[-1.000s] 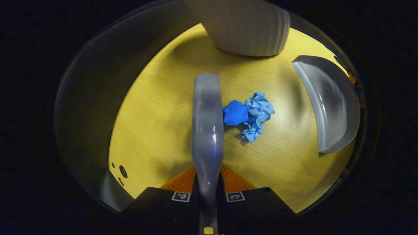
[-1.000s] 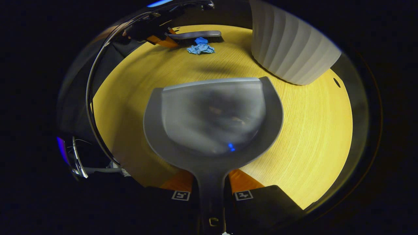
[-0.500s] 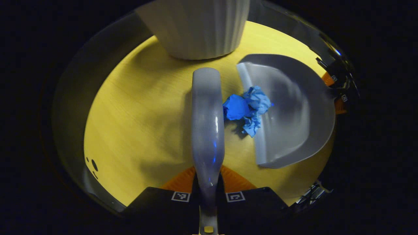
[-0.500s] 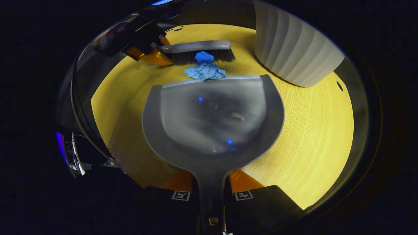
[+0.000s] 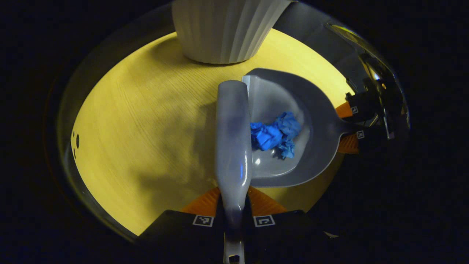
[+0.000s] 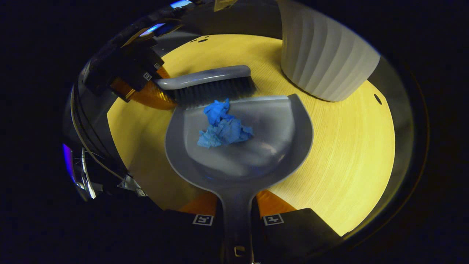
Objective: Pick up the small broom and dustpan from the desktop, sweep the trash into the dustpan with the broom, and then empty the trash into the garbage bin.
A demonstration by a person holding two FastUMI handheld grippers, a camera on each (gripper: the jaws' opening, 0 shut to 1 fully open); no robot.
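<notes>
Sweeping, left gripper view: the broom (image 5: 233, 139) is seen from above along its grey back, running straight away from the camera over the yellow wooden counter (image 5: 146, 139).
Left claw, left gripper view: the left claw (image 5: 233, 211) is clenched on the broom handle, one finger at each side of it.
Dustpan, left gripper view: the grey dustpan (image 5: 315, 121) lies on the counter with its open lip against the right side of the broom.
Trash, left gripper view: the crumpled blue paper (image 5: 274, 135) is found inside the dustpan, touching the broom's edge.
Right claw, left gripper view: the right claw (image 5: 350, 126) is seen at the far right, gripping the dustpan handle.
Bin, left gripper view: the white ribbed garbage bin (image 5: 227, 29) stands on the counter beyond the broom tip.
Dustpan, right gripper view: the dustpan (image 6: 293, 146) is held flat, mouth pointing away, its handle clamped between the fingers of the right claw (image 6: 237, 220).
Trash, right gripper view: the blue paper (image 6: 222, 124) rests in the left front part of the pan.
Broom, right gripper view: the broom (image 6: 209, 86) is set across the pan's lip, dark bristles down, just behind the paper.
Left claw, right gripper view: the left claw (image 6: 155, 79) is closed on the broom handle at upper left.
Bin, right gripper view: the garbage bin (image 6: 326, 58) stands at upper right, just beside the pan's far corner.
</notes>
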